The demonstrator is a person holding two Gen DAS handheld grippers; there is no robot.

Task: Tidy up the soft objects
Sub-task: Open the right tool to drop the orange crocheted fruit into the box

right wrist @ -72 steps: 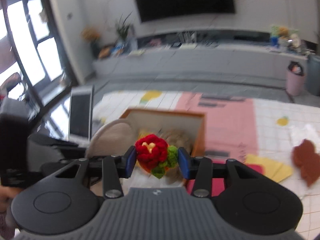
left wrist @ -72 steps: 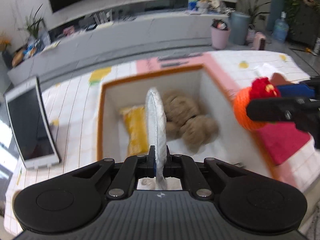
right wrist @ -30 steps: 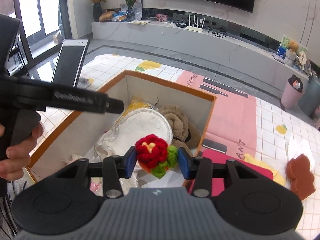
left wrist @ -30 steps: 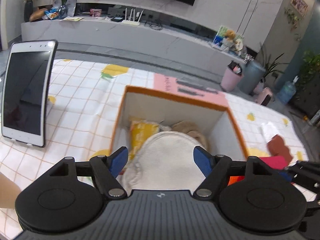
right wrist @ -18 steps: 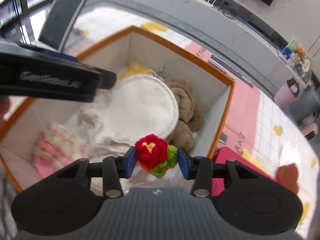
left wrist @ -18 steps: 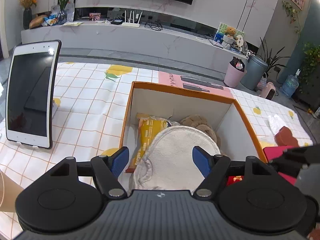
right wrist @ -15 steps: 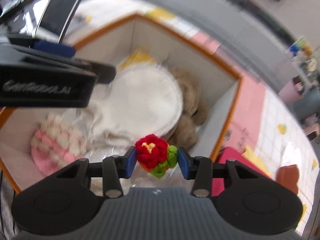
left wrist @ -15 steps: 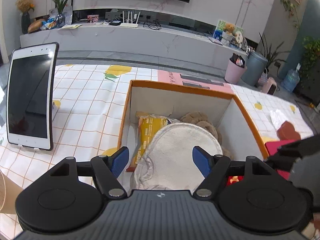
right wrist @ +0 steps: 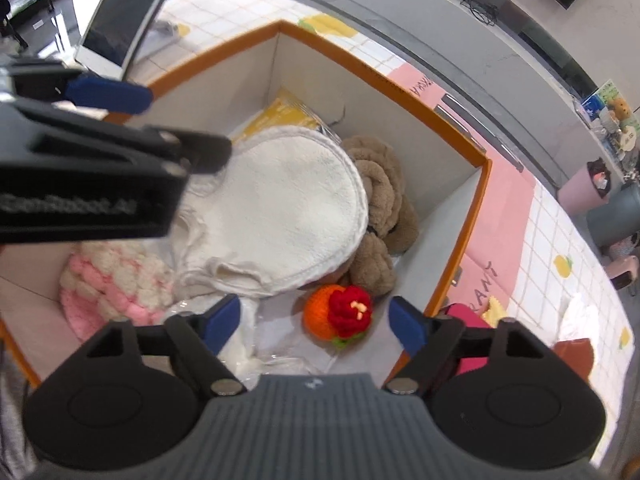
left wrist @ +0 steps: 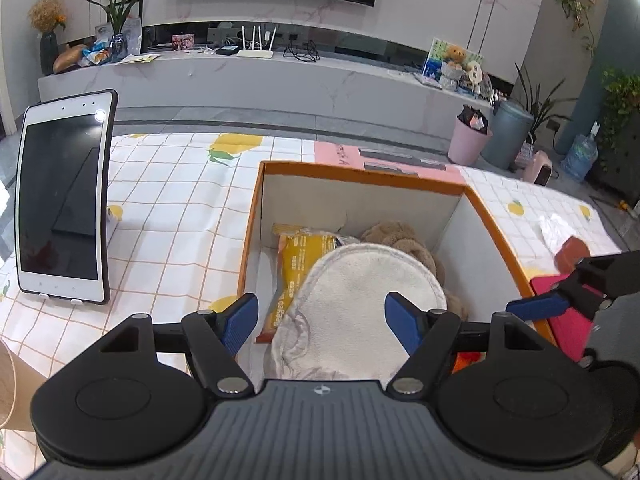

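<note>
Soft toys are going into the orange-rimmed box (right wrist: 478,216), and we judge the drop-off step is just finishing. Our right tongs (right wrist: 314,322) have just been opening: the jaws now stand wide, and the knitted flower ball (right wrist: 338,316) lies loose on the box floor between them, touched by neither pad. Our left tongs (left wrist: 322,322) are wide open too and hold nothing; they hover over the near part of the box above the white round cloth (left wrist: 368,284), which lies inside on top of the brown plush toy (left wrist: 404,236) and beside the yellow packet (left wrist: 302,256). A pink and white knitted piece (right wrist: 116,284) sits in the near left corner of the box.

Next, we think, both tongs should lift straight up out of the box and go for what remains on the table. To the right of the box, on the checked tablecloth (left wrist: 168,208), we see a pink flat thing (right wrist: 464,314) and a reddish-brown piece (right wrist: 572,356); whether either is soft we cannot tell.

Room is tight. The right tongs sit close to the right-hand wall of the box, and the left tongs cross just above them, so a sideways move risks clipping rim or tool. The tablet (left wrist: 62,200) stands well apart on the left.
</note>
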